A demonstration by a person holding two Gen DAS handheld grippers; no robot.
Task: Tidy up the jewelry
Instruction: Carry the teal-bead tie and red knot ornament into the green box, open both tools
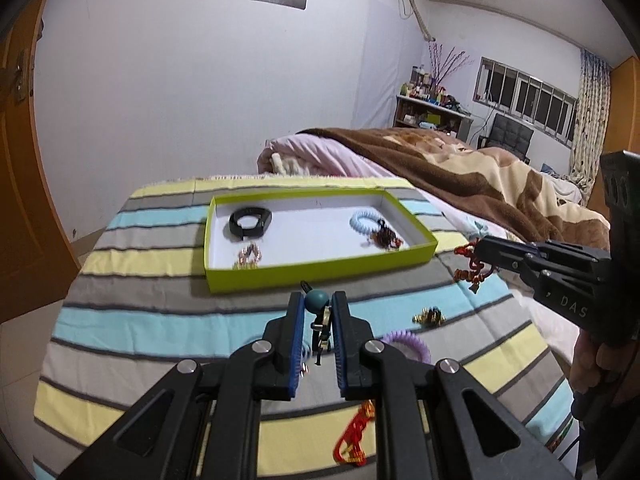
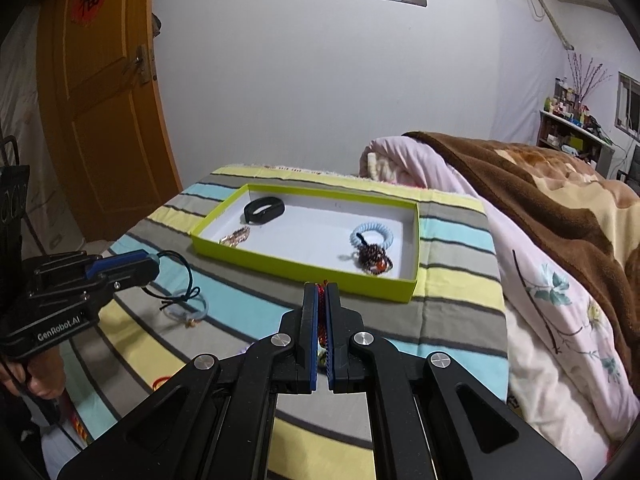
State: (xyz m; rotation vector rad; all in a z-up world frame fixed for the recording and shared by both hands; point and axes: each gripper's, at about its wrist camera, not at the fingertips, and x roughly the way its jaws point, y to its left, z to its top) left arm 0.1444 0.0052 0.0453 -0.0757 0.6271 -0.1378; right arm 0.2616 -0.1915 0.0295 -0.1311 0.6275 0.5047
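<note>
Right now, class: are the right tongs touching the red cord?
Touching. The right wrist view shows the right tongs shut on the red cord, its strands pinched between both pads.

Tray on cloth holds wristband left, coil tie right

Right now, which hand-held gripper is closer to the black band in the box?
Left. The left hand-held gripper sits just before the box's near wall, nearer the black band; the right hand-held gripper is toward the opposite end.

lime green box with white inside, yellow, grey and blue striped cloth, black band
</note>
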